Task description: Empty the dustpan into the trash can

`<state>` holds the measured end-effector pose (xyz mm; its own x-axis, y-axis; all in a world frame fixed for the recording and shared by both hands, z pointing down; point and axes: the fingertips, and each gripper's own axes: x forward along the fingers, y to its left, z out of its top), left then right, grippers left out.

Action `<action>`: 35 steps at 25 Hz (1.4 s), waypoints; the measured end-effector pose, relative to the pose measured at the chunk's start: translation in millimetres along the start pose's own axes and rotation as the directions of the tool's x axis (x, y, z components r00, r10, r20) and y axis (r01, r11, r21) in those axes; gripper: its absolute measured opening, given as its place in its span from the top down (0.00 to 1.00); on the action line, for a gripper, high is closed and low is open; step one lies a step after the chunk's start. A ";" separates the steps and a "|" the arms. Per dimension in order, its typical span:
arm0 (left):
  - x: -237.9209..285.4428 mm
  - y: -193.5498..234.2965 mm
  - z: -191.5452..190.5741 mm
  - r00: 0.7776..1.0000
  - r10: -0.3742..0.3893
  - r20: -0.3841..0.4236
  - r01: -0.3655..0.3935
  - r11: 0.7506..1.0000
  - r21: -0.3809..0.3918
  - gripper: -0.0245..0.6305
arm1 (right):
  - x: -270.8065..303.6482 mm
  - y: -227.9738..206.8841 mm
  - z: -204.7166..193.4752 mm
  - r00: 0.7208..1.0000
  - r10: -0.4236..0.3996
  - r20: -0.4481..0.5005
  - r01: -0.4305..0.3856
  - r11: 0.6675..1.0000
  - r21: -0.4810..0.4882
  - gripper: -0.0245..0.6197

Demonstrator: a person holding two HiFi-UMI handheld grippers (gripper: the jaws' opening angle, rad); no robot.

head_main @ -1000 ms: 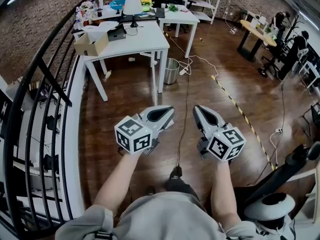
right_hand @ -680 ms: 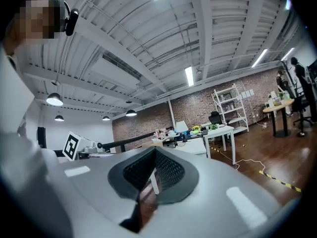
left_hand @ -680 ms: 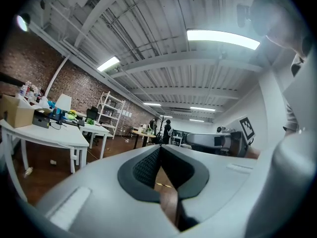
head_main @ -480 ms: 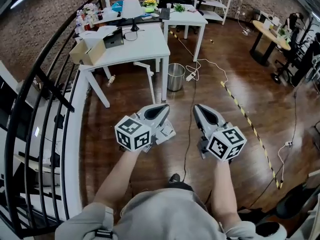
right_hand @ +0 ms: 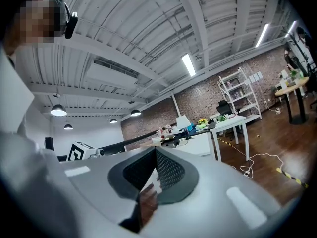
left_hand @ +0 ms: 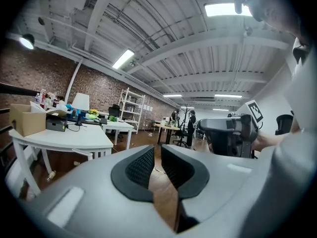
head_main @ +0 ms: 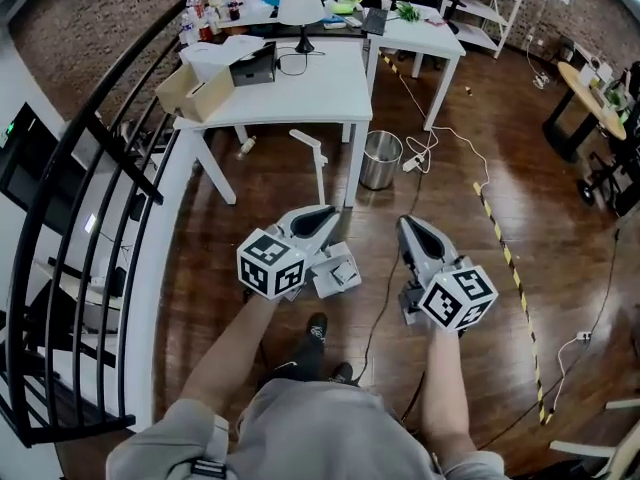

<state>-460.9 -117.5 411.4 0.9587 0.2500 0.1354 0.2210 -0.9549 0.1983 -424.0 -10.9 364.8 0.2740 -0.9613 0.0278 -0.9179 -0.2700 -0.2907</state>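
Observation:
A silver trash can stands on the wood floor by the front right leg of the white table. Just left of it a white long-handled thing stands upright. It may be the dustpan's handle, and its lower end is hidden behind my left gripper. That gripper is shut and empty, pointing toward the table. My right gripper is beside it, also shut and empty. In the left gripper view the pads nearly meet; in the right gripper view the pads are closed.
A black railing and white ledge run along the left. A cardboard box, a lamp and clutter sit on the table. A cable and yellow-black floor tape cross the floor. More desks and shelves stand farther back.
The person has walked toward the white table; the table, trash can and white handle have come closer and shifted right. Both grippers stayed side by side and shut.

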 end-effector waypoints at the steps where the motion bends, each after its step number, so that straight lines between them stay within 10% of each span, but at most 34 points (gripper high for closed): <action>1: 6.1 14.6 -1.1 1.000 0.011 0.000 -0.011 1.000 0.000 0.95 | 12.3 -4.7 -2.9 1.000 0.004 -0.012 -0.004 1.000 -0.003 0.96; 19: 126.3 243.7 -73.6 0.987 0.092 -0.135 -0.092 0.996 0.011 0.93 | 183.0 -104.6 -23.7 0.994 -0.032 -0.107 0.031 0.999 -0.018 0.96; 27: 166.0 300.9 -138.0 0.956 0.141 -0.257 -0.155 0.987 -0.035 0.60 | 212.0 -141.8 -53.7 0.985 -0.047 -0.166 0.054 0.998 0.042 0.96; 35: 210.4 316.9 -164.3 0.947 -0.037 -0.318 0.027 0.999 -0.035 0.45 | 201.2 -170.5 -75.4 0.970 -0.080 -0.228 0.099 0.992 0.072 0.96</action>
<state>-218.6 -341.2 662.1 0.8432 0.3230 0.4298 0.2406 -0.9416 0.2355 -233.9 -162.4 492.0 0.2743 -0.9235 0.2683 -0.8631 -0.3594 -0.3547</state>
